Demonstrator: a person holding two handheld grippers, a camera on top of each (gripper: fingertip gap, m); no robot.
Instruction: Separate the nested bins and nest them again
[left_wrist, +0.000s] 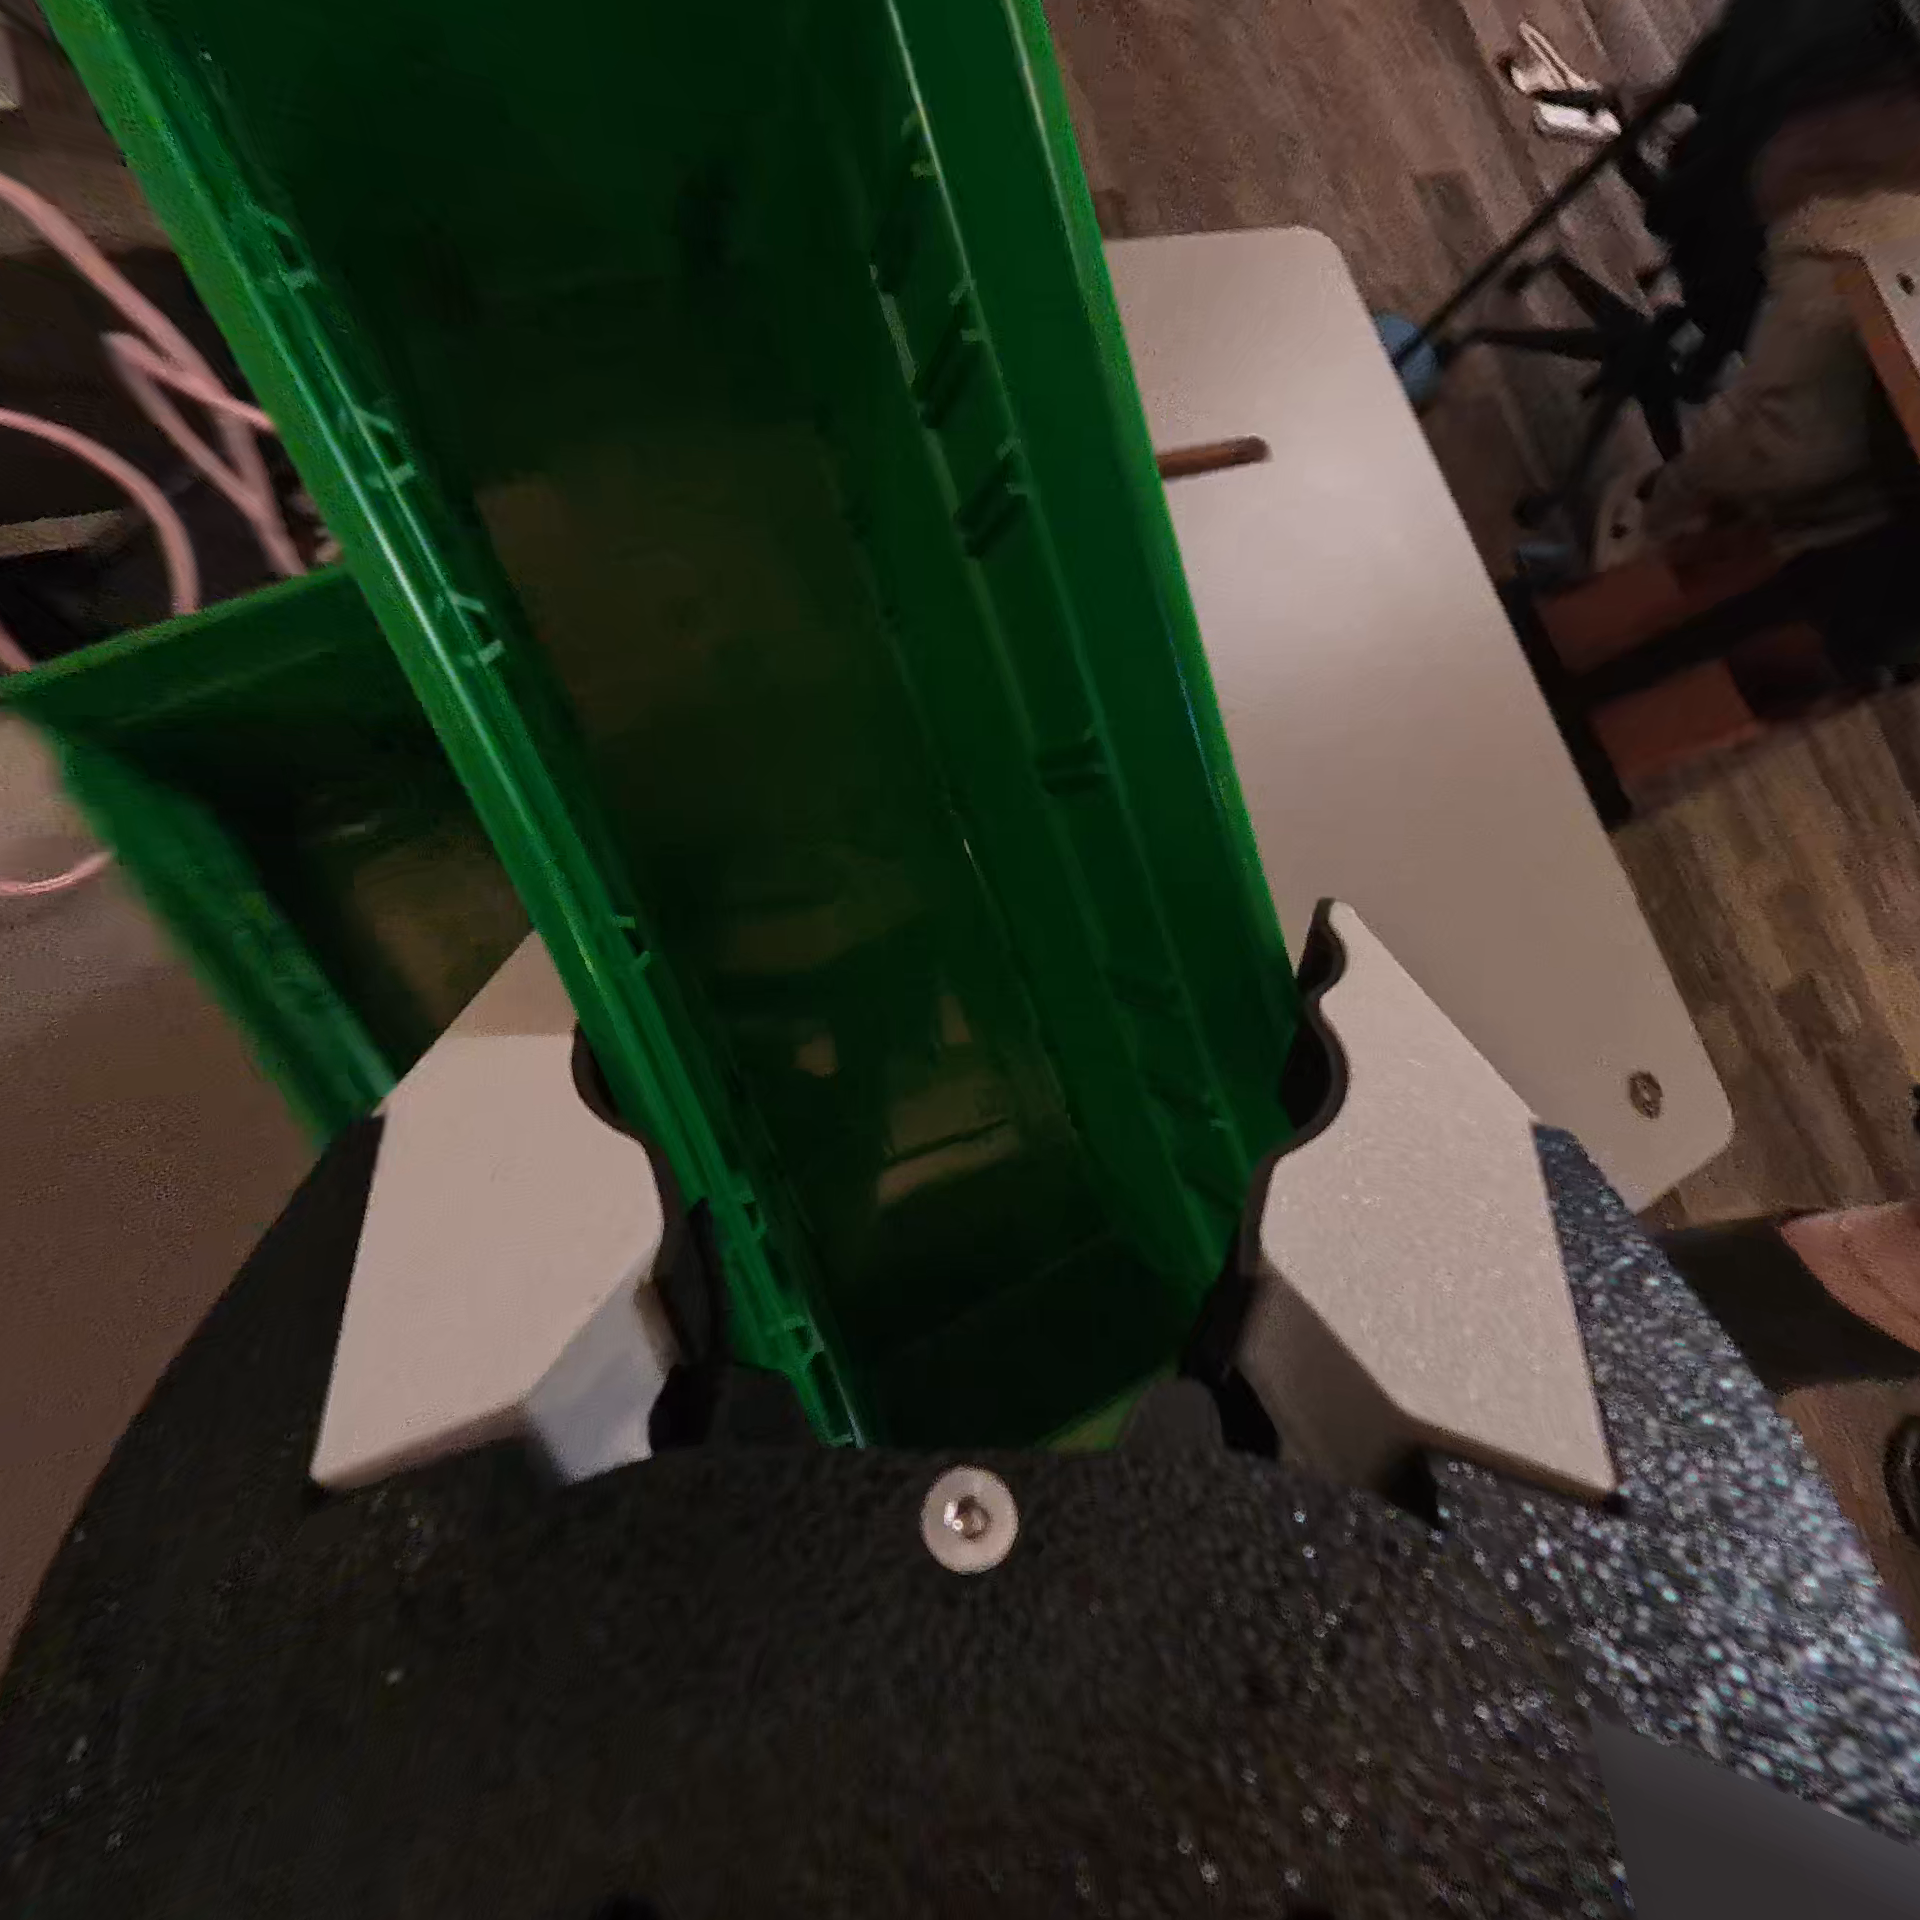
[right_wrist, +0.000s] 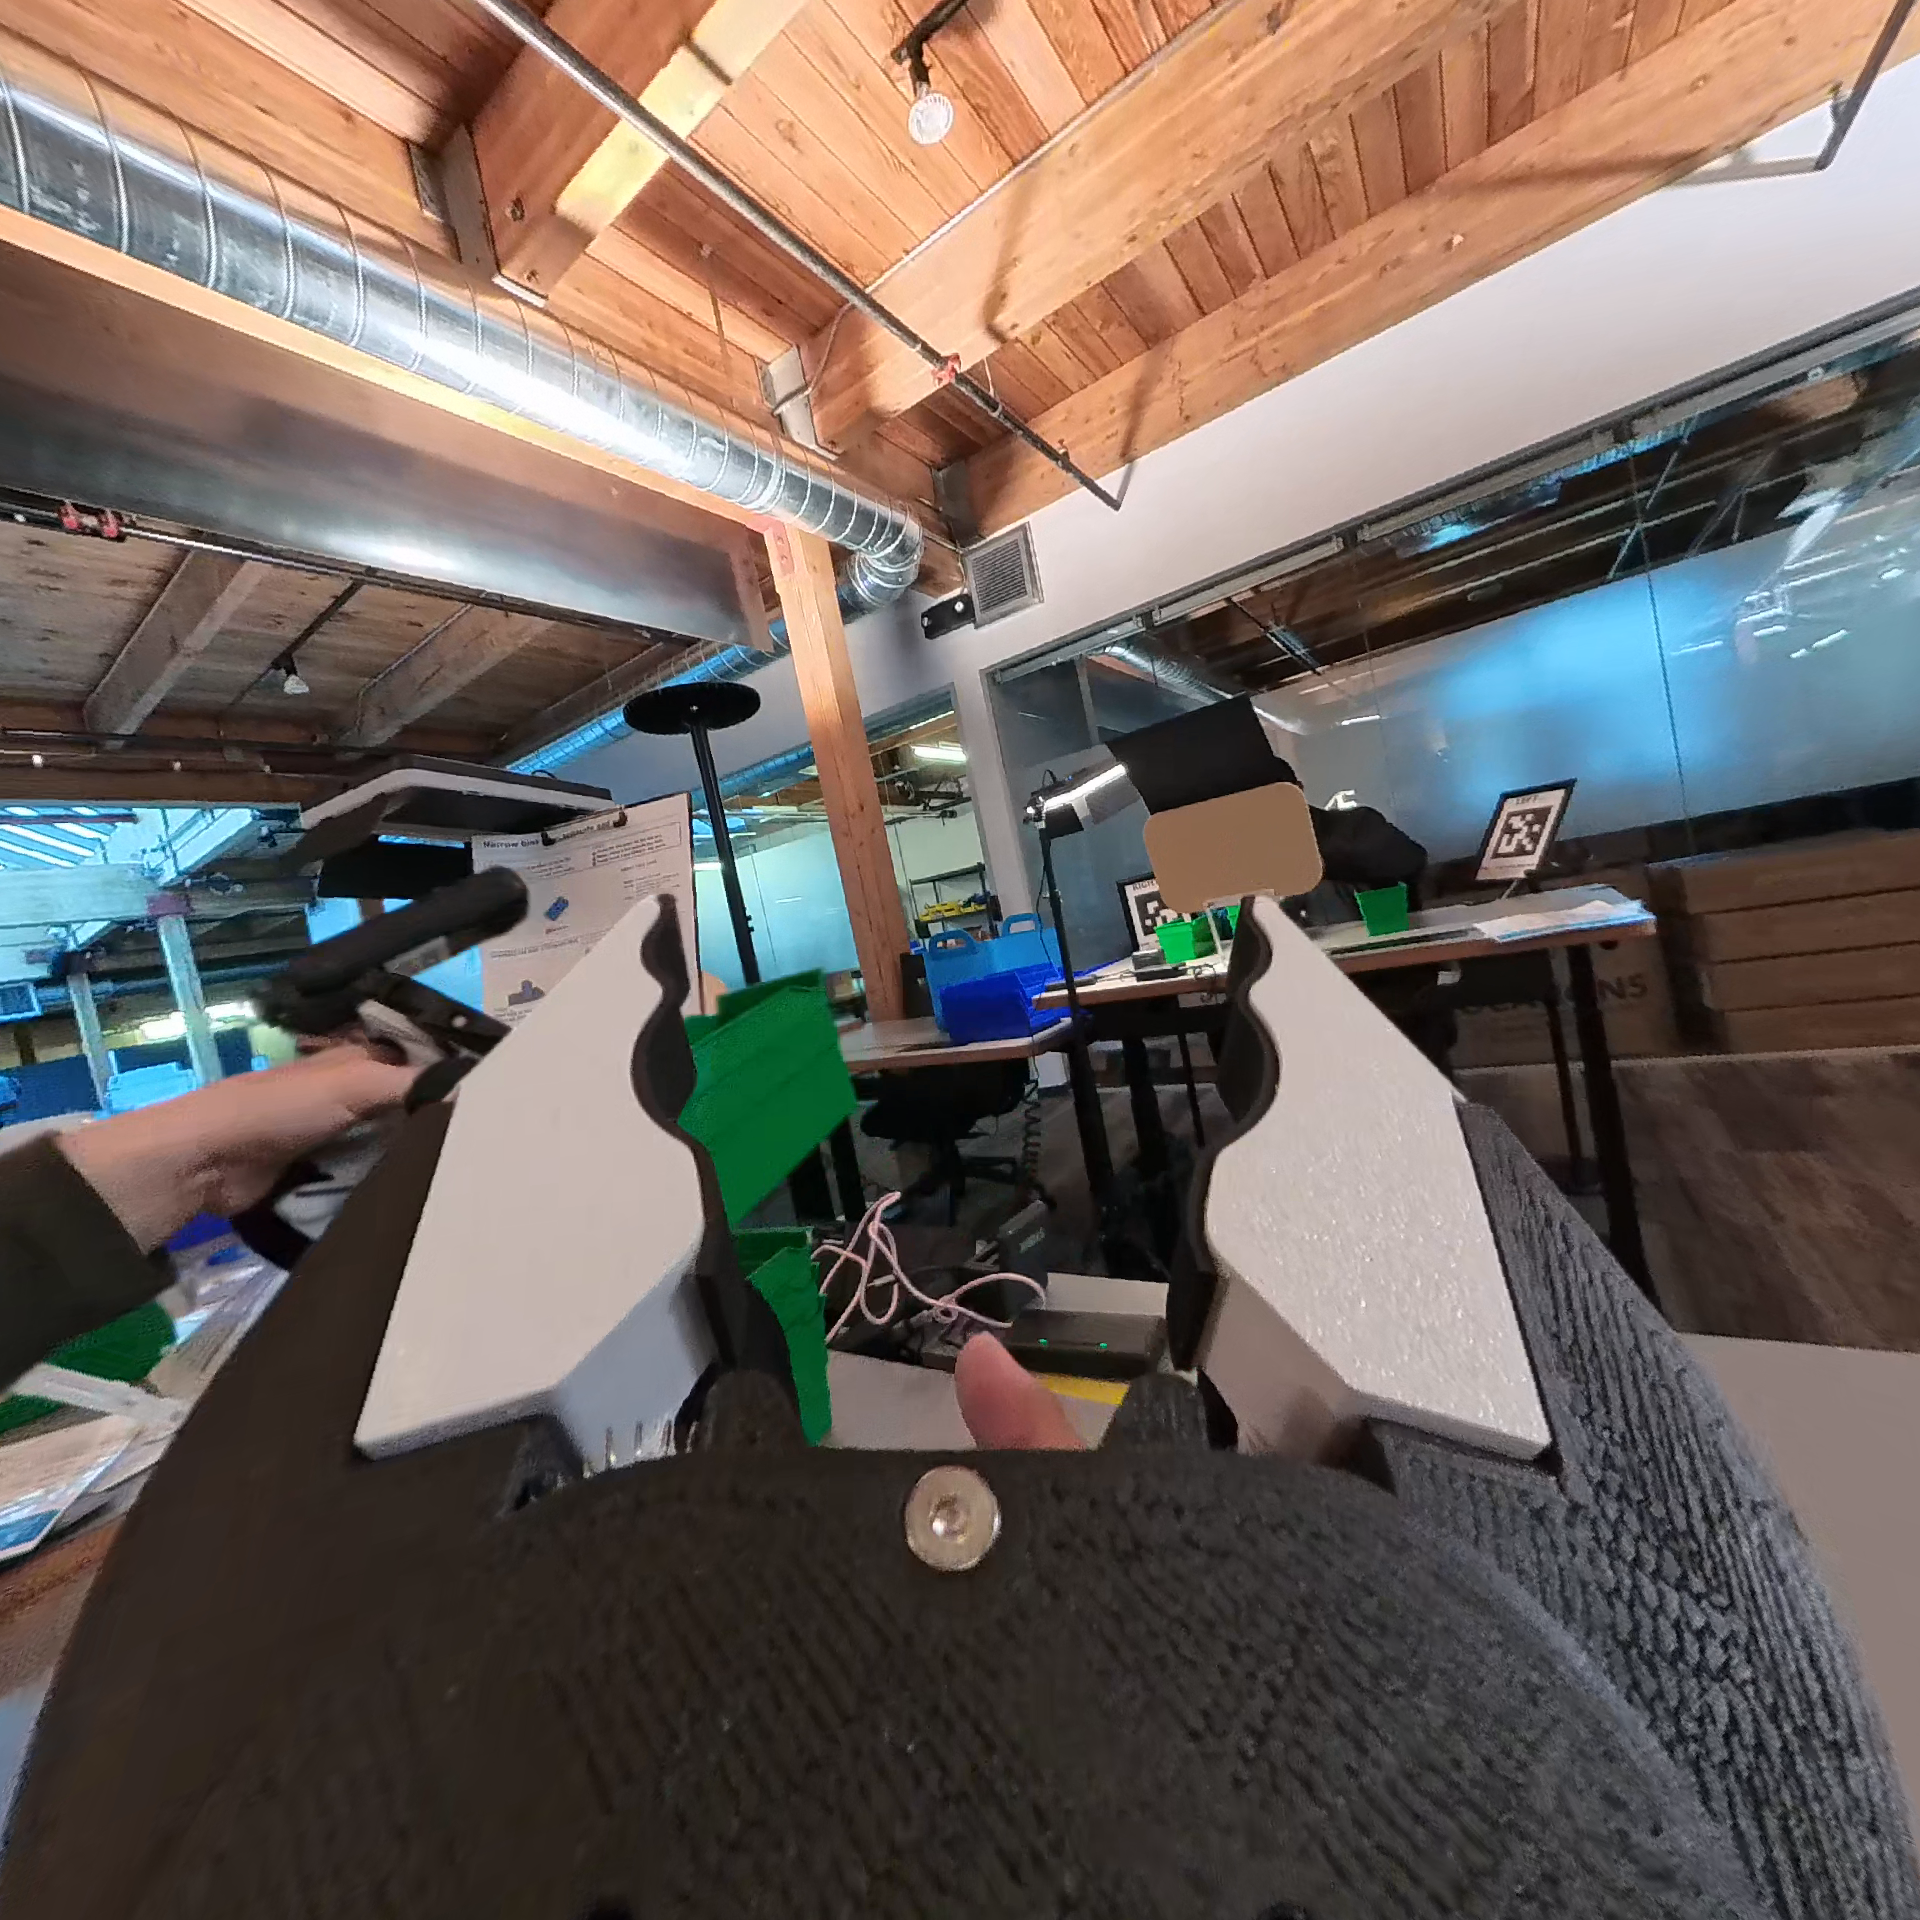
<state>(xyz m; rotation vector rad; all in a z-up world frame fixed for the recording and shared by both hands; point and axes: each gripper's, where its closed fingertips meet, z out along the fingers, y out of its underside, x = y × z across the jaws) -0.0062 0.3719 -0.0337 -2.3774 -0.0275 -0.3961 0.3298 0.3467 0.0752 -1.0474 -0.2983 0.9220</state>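
Green bin (left_wrist: 790, 644), long and narrow, fills the middle of the left wrist view, its open inside turned to the camera, and it is raised above the pale bench (left_wrist: 1382, 665). It is pinched across its width by the left tongs (left_wrist: 945, 1049), whose two grey fingers (left_wrist: 499, 1216) are pressed against its outer walls near one end. A second green bin (left_wrist: 239, 831) is seen lower left, partly hidden behind the first; whether the two touch cannot be told. Wood flooring (left_wrist: 1766, 935) is shown beyond the bench edge, and pink cables (left_wrist: 156, 416) are looped at the upper left. In the right wrist view the right tongs (right_wrist: 961, 1081) are tilted up toward a wooden ceiling (right_wrist: 1039, 208) crossed by a silver duct (right_wrist: 520, 343). These tongs are spread wide with nothing between the fingers. Between them, farther off, the held green bin (right_wrist: 769, 1081) is seen, with the person's left hand (right_wrist: 229, 1132) at the left edge. A fingertip (right_wrist: 1003, 1392) is shown low between the fingers.
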